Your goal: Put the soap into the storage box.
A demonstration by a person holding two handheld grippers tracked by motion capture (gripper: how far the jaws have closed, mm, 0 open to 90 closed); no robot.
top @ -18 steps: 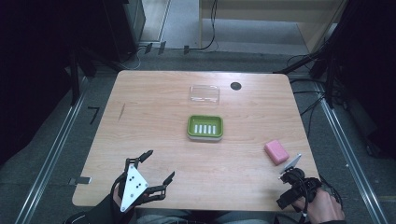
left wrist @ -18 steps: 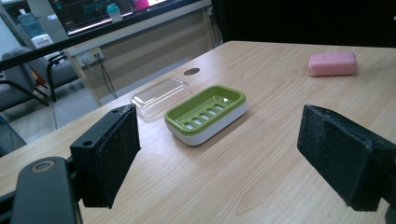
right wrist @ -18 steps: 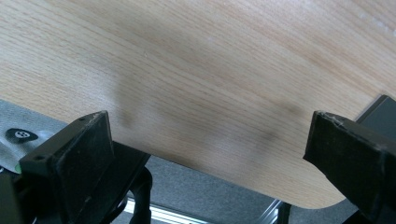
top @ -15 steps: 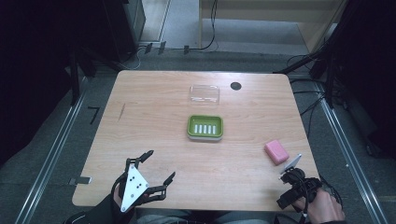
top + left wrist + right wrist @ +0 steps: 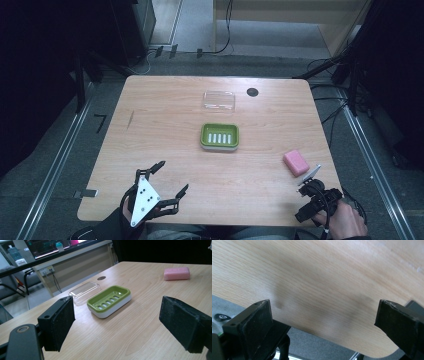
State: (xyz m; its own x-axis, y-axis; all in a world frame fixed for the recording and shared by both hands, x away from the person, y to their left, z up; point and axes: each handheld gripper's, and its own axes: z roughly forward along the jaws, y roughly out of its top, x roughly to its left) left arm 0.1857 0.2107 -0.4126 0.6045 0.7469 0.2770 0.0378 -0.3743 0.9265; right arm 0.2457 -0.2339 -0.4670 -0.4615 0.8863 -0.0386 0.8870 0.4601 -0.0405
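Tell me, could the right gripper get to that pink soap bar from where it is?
Probably yes. The right gripper sits at the table's near edge with its jaws open, and the pink soap bar lies just beyond it on bare wood, with nothing standing between them.

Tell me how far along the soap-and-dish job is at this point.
Nothing looks done: the pink soap bar lies on the table, apart from the green soap dish, and the clear lid sits behind the dish. In hand: nothing; the left gripper and right gripper are open and empty at the near edge. Every handling step seems left.
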